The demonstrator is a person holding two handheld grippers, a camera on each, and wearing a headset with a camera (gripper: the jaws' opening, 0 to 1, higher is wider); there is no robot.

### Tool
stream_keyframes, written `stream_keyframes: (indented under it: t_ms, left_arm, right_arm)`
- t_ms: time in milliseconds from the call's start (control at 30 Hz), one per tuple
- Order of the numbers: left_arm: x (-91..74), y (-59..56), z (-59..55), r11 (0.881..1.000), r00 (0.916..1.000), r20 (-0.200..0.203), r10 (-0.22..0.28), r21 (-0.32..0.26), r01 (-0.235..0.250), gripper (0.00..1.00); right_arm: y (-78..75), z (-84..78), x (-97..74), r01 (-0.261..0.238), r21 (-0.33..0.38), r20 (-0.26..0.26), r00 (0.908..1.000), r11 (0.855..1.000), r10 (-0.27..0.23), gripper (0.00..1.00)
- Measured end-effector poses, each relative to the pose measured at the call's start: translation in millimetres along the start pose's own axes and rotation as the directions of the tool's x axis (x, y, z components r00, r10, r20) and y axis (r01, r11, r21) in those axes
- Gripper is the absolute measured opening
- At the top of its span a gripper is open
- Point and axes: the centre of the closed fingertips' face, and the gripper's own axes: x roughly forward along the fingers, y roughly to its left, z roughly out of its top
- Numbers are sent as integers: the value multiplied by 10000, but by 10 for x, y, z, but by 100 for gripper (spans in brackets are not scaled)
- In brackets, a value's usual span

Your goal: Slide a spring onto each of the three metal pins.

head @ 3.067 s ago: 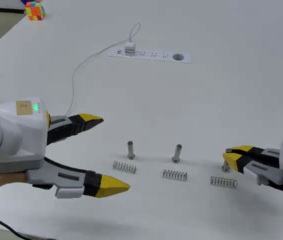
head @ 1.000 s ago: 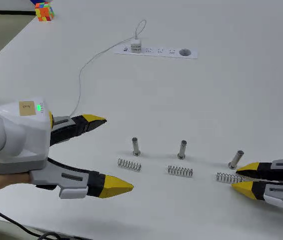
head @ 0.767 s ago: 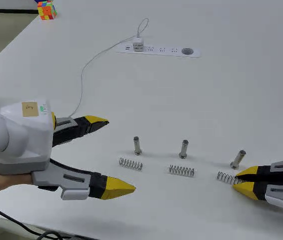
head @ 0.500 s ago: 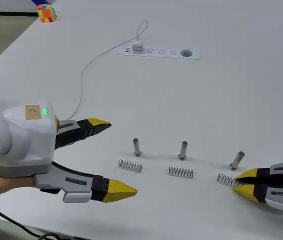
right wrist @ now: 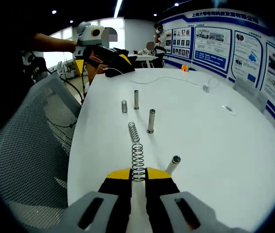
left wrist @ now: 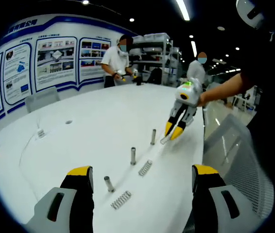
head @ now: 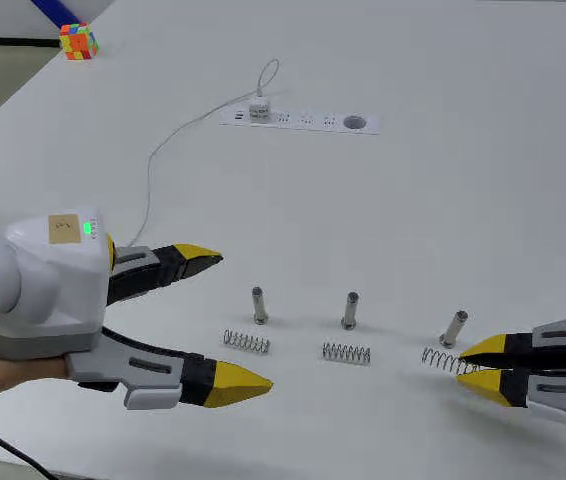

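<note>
currently, the right gripper [head: 463, 365] is seen pinched shut on one end of the right spring [head: 438, 358], which is stretched out from its tips just beside the tilted right pin [head: 454, 327], near the table's [head: 413, 200] near edge. the left gripper [head: 246, 320] is held with jaws spread wide toward the near left corner. the left pin [head: 259, 304] and middle pin [head: 351, 309] are stood upright, with the left spring [head: 246, 342] and middle spring [head: 346, 353] laid just in front.
</note>
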Motion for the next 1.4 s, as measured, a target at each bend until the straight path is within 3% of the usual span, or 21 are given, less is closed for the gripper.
stream_keyframes:
  t_ms: [167, 267, 400, 567, 667, 767, 933, 1400]
  left_arm:
    - [75, -70, 84, 9994, 9994, 221, -251, 255, 246, 81]
    - [131, -127, 118, 9986, 9983, 275, -516, 164, 512, 80]
    - [197, -190, 148, 9969, 9968, 283, -750, 276, 742, 73]
    - [299, -331, 271, 9913, 9894, 677, -1287, 361, 1265, 64]
    - [360, -369, 314, 9892, 9879, 707, -1379, 604, 1337, 60]
    - [416, -462, 356, 9840, 9811, 820, -1750, 498, 1713, 58]
    - [467, -556, 416, 9788, 9736, 1046, -2027, 532, 1980, 52]
    - [546, -752, 382, 9594, 9572, 846, -2769, 798, 2705, 34]
  right_arm:
    - [27, 221, -103, 45, -279, 200, 9998, 9996, -39, 10]
    - [54, 289, -145, 7, -916, -50, 10000, 9958, -12, 10]
    - [100, 429, -190, -82, -961, 126, 9999, 9953, 94, 10]
    - [201, 651, -214, -159, -1415, 277, 9994, 9898, 200, 10]
    - [276, 790, -223, -275, -1539, 515, 9980, 9877, 358, 10]
    - [355, 913, -218, -415, -1685, 700, 9961, 9848, 540, 10]
    - [409, 986, -183, -497, -1918, 612, 9962, 9802, 625, 10]
    - [590, 1027, -110, -1070, -2277, 479, 9915, 9678, 1209, 10]
